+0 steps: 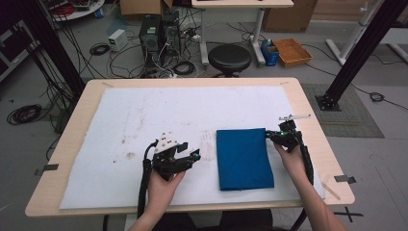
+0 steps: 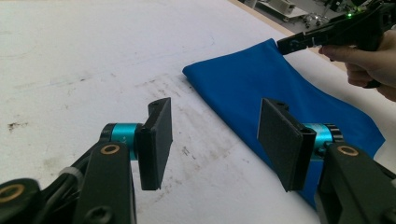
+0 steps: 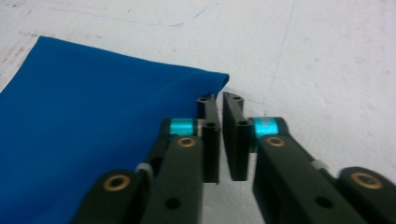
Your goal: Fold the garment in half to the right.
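A folded blue cloth [image 1: 243, 159] lies flat on the white mat, right of centre. My left gripper [image 1: 195, 156] hovers left of the cloth and points at it. In the left gripper view its jaws [image 2: 215, 140] stand wide open with nothing between them, and the cloth [image 2: 261, 84] lies just beyond. My right gripper [image 1: 268, 135] sits at the cloth's far right corner. In the right gripper view its jaws [image 3: 219, 100] are almost together, with a thin slit and nothing visible between the pads. The cloth's corner [image 3: 205, 79] lies just ahead of the tips.
The white mat [image 1: 144, 110] covers most of the wooden table [image 1: 312, 125] and has brown stains left of centre. A black stool [image 1: 229, 57], computer towers [image 1: 150, 31], cables and boxes stand on the floor beyond the far edge.
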Demonstrator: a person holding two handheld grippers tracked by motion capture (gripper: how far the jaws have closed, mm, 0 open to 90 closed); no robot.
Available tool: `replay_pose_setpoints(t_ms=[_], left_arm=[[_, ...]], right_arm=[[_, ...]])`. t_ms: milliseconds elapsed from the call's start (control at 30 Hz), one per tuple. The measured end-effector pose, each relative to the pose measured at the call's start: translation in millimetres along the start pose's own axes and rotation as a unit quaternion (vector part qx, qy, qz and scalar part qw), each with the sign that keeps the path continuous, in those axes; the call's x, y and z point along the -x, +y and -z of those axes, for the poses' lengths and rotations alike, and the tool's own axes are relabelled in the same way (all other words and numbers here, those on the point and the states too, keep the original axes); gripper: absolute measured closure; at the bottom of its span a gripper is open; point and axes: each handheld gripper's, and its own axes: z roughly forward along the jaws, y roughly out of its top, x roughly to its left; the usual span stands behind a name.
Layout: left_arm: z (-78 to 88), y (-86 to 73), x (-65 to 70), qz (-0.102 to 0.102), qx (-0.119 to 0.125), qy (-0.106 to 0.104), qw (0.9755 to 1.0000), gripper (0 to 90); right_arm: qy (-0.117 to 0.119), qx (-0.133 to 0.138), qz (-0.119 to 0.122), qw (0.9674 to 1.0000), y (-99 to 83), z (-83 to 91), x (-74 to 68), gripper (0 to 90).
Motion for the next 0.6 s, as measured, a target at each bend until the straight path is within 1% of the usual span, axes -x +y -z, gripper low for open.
replay_pose_setpoints(t_ms=[33,67,100,133,267,367,400,433,500,533,567,600], left_arm=[[0.0,0.0,0.0,0.000,0.000,0.000,1.0000,45.0],[-0.4,-0.1,0.2,0.001,0.000,0.001,1.0000,45.0],[-0.6,-0.3,0.0,0.001,0.001,0.000,1.0000,45.0],[-0.7,-0.4,0.0,0.003,0.001,0.000,1.0000,45.0],[-1.5,-0.8,-1.4,0.002,-0.002,-0.001,1.0000,45.0],[-2.0,-1.2,-0.3,0.004,-0.002,0.000,1.0000,44.9],[-1.8,-1.4,0.3,0.000,-0.005,-0.004,1.0000,45.0],[-2.1,-1.6,0.8,0.002,-0.005,-0.002,1.0000,45.0],[-2.2,-2.0,0.5,0.001,-0.006,-0.002,1.0000,44.9],[-2.2,-2.2,0.3,0.002,-0.006,-0.002,1.0000,44.9],[-2.1,-2.3,0.1,0.003,-0.006,-0.002,1.0000,45.0],[-2.1,-2.3,0.1,0.003,-0.006,-0.002,1.0000,44.9]], right_arm=[[0.000,0.000,0.000,1.0000,0.0,0.0,0.0,81.1],[0.001,0.006,-0.006,1.0000,0.4,0.7,2.3,78.8],[0.001,0.010,-0.004,0.9999,0.7,2.1,3.6,78.8],[0.001,0.013,-0.008,0.9999,0.9,4.4,3.4,78.1],[0.006,0.038,-0.015,0.9991,4.3,9.8,4.0,76.8],[0.012,0.045,-0.020,0.9987,8.5,7.6,3.2,74.7],[0.018,0.042,-0.022,0.9987,11.3,1.7,3.0,73.8],[0.017,0.037,-0.020,0.9990,12.4,-1.6,2.6,74.4],[0.017,0.026,-0.015,0.9994,13.9,-8.1,2.3,83.5],[0.013,0.021,-0.011,0.9996,14.1,-10.8,2.3,87.7],[0.010,0.018,-0.006,0.9998,14.1,-13.0,3.4,89.6],[0.009,0.015,-0.007,0.9998,14.0,-14.8,4.0,89.7]])
